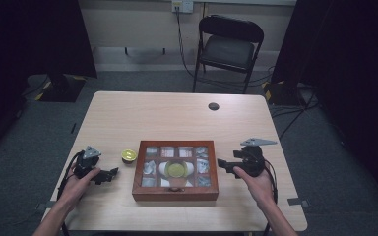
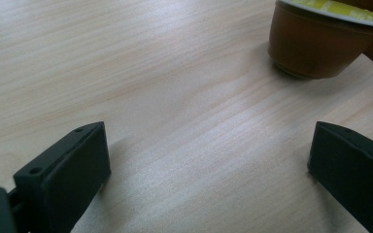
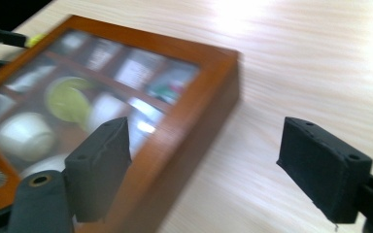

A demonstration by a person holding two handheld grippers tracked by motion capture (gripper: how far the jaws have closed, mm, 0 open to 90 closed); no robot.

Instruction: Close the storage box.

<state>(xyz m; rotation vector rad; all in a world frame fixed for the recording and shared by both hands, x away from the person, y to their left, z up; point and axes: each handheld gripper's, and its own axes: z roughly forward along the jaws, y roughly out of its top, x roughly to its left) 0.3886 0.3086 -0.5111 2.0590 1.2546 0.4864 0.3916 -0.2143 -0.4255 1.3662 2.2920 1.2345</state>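
Observation:
A wooden box with a glass lid lies shut at the table's near middle; inside are small packets and a yellow-lidded pod. A second brown pod with a yellow lid stands on the table just left of the box. My left gripper rests open on the table left of the box, the pod a little ahead of its jaws. My right gripper is open just right of the box, with the box's corner between and ahead of its jaws, nothing gripped.
The light wooden table has a dark round cable hole at its far middle. A black folding chair stands beyond the far edge. Dark curtains hang at both sides, with cables on the floor.

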